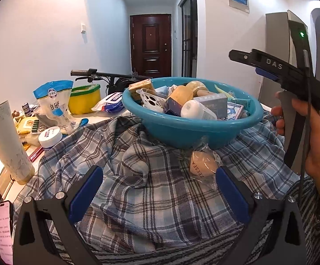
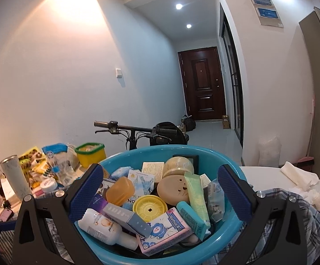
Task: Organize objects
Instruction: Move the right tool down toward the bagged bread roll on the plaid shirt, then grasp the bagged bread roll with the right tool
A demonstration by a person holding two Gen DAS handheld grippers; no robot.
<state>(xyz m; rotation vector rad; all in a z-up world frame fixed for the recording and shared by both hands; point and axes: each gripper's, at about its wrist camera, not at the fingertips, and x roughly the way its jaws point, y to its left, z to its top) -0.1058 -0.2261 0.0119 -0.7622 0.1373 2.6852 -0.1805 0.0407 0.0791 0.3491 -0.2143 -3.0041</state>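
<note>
A teal basin point(image 1: 195, 130) full of small toiletries and boxes sits on a crumpled plaid shirt point(image 1: 137, 176). A wrapped beige sponge marked ZEESEA point(image 1: 202, 164) lies on the shirt just in front of the basin. My left gripper point(image 1: 158, 190) is open and empty, low over the shirt, with the sponge near its right finger. My right gripper point(image 2: 160, 192) is open and empty above the basin point(image 2: 232, 231); it also shows in the left wrist view point(image 1: 261, 66), held in a hand to the basin's right. In the basin lie a white bottle point(image 2: 100, 225), a yellow lid point(image 2: 150, 205) and a tissue pack point(image 2: 166, 229).
To the left stand a tall white tumbler point(image 1: 7, 143), a white jar point(image 1: 50, 135), a blue-white bag point(image 1: 53, 101), a yellow box with a green lid point(image 1: 84, 98) and a phone point(image 1: 4, 227). A bicycle handlebar point(image 2: 129, 129) is behind. White tissues point(image 2: 301, 181) lie at the right.
</note>
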